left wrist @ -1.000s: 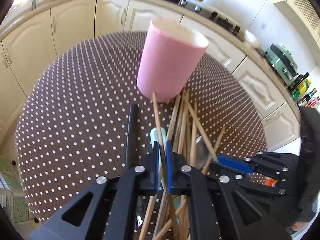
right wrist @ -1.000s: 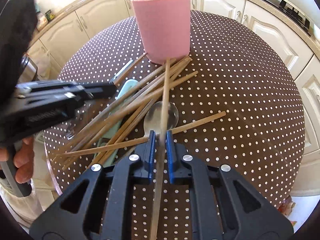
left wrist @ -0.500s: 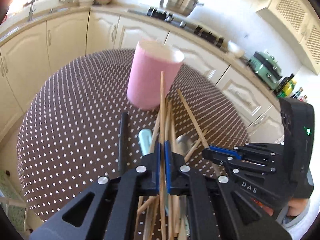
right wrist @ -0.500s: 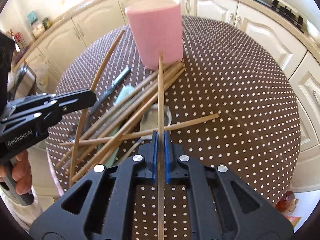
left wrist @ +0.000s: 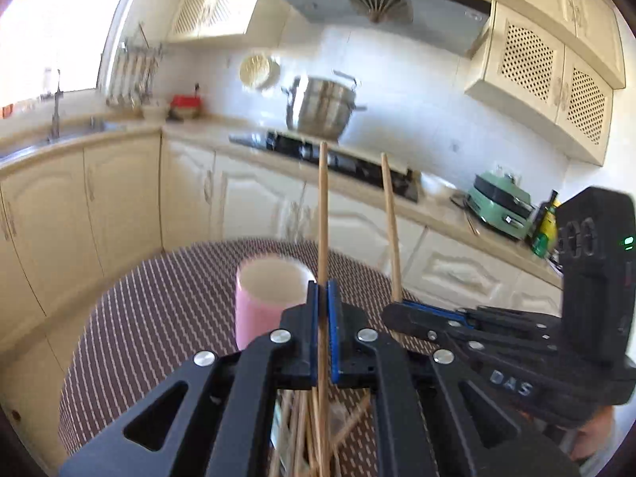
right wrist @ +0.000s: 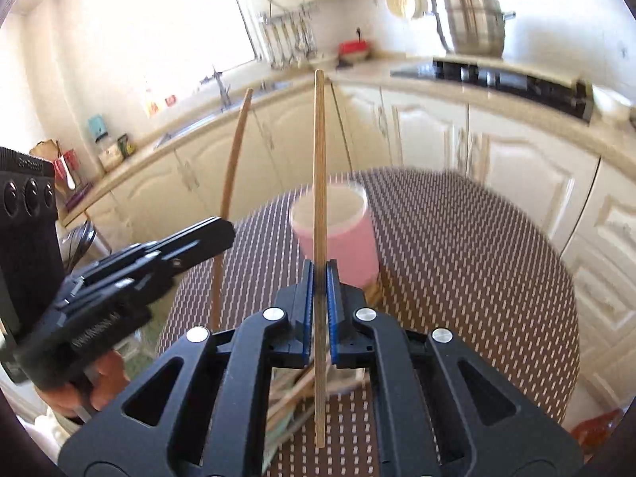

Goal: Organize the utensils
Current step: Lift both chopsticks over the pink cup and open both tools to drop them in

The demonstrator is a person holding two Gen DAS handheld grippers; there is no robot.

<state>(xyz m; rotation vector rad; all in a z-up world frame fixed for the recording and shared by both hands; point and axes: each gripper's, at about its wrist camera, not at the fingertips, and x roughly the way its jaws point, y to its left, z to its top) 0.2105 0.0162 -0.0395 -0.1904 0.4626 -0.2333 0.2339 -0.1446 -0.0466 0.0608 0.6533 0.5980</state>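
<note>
Progress was judged early. The pink cup point(left wrist: 270, 302) stood upright on the brown dotted tablecloth point(left wrist: 131, 326) of the round table, and as much of its pale interior as the left wrist view showed held no utensils. A heap of loose chopsticks point(left wrist: 302, 429) and other pieces lay on the cloth below the grippers, on the near side of the cup; in the right wrist view this heap point(right wrist: 294, 397) included a pale green item which could not be identified. Nearly all of the sorting therefore appeared outstanding.

The left gripper point(left wrist: 322, 294) was clamped narrowly on one wooden chopstick point(left wrist: 322, 206). The stick ran between the blue pads point(left wrist: 313, 318), passed through the jaws and rose well above them, almost in line with the fingers, its tip against the stove area. Its lower end hung down among the heap, and contact there could not be determined.

The right gripper point(right wrist: 318, 274) was likewise closed tight on a second chopstick point(right wrist: 320, 151), gripped at a point well below its middle, with a short length hanging below the jaws and clear of the cloth. This stick stood directly in front of the cup in that view, apart from it.

Both sticks were off the table and near the cup, neither yet over or inside its mouth. Both frames were motion-blurred.
</note>
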